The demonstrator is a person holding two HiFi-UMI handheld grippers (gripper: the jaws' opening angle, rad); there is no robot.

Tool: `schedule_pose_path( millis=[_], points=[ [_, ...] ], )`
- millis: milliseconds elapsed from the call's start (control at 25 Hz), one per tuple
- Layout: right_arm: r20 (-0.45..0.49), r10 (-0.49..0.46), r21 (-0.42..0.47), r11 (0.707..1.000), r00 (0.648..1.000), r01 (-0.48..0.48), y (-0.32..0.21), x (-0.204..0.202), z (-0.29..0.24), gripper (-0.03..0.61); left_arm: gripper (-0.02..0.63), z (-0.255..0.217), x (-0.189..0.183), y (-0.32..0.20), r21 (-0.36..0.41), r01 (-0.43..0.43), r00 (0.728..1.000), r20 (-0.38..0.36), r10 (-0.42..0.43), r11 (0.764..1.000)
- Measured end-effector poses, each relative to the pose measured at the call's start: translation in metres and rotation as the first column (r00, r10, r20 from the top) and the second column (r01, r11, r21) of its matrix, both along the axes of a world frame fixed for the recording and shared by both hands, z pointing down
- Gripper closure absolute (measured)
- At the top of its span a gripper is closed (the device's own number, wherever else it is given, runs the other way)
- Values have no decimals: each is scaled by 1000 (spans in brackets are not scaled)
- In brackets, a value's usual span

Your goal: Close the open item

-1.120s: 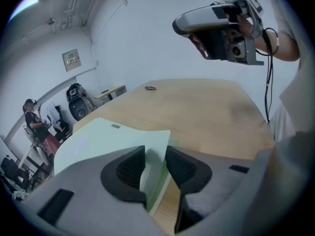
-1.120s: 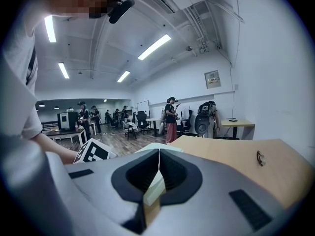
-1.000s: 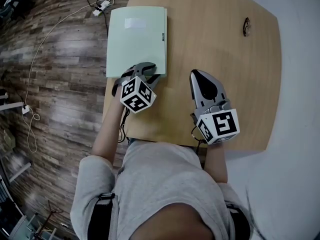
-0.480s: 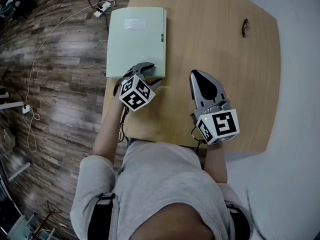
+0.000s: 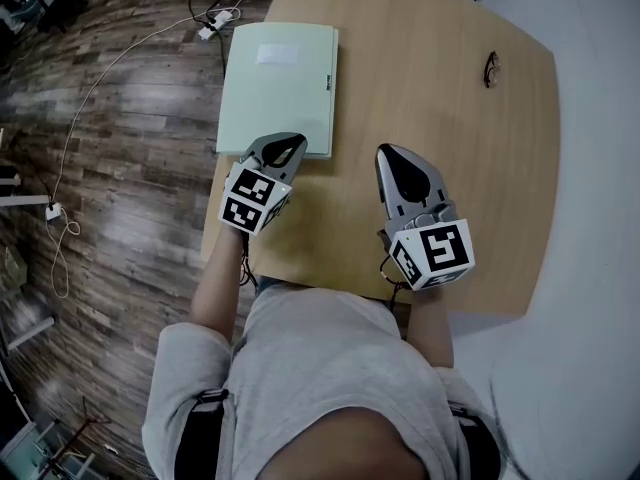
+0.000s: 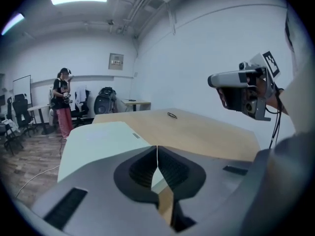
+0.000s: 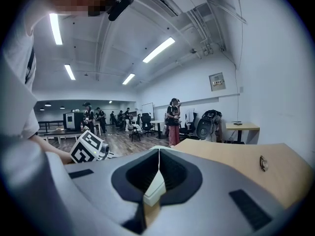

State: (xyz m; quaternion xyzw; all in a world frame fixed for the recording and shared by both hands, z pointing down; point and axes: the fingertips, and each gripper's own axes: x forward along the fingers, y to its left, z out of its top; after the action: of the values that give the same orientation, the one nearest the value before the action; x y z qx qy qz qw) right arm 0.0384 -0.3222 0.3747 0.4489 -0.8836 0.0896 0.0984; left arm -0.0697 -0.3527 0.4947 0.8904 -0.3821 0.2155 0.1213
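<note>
Pale green folder (image 5: 275,88) lies shut and flat on the far left part of the wooden table (image 5: 440,108), its left edge at the table's edge. One left gripper (image 5: 283,148) sits at its near edge, jaws closing to a seam with nothing between; contact with the folder cannot be confirmed. One right gripper (image 5: 392,158) rests to the right, apart from the folder, fingers together and empty. One small dark item (image 5: 491,68) lies far right, too small to identify. The person's torso (image 5: 330,368) hides part of the table's near edge.

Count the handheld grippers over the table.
2: the left gripper at the green folder's near edge; the right gripper over the bare wooden table. None appears hidden.
</note>
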Motion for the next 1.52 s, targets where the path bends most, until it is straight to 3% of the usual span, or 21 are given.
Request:
schedule_pose_path(
  millis=[240, 480, 800, 1520],
  points=[
    [8, -50, 17, 999, 999, 50, 7, -10, -6, 568, 597, -33, -17, 16, 50, 115, 990, -85, -110, 992],
    [11, -106, 43, 993, 994, 106, 10, -17, -13, 568, 597, -76, -28, 34, 131, 205, 970, -157, -184, 970],
    [15, -171, 80, 982, 985, 169, 28, -24, -28, 568, 598, -123, -43, 69, 220, 312, 940, -212, -267, 924],
    [13, -270, 138, 954, 963, 266, 86, -32, -47, 568, 598, -163, -62, 150, 310, 473, 871, -304, -385, 825]
  ],
)
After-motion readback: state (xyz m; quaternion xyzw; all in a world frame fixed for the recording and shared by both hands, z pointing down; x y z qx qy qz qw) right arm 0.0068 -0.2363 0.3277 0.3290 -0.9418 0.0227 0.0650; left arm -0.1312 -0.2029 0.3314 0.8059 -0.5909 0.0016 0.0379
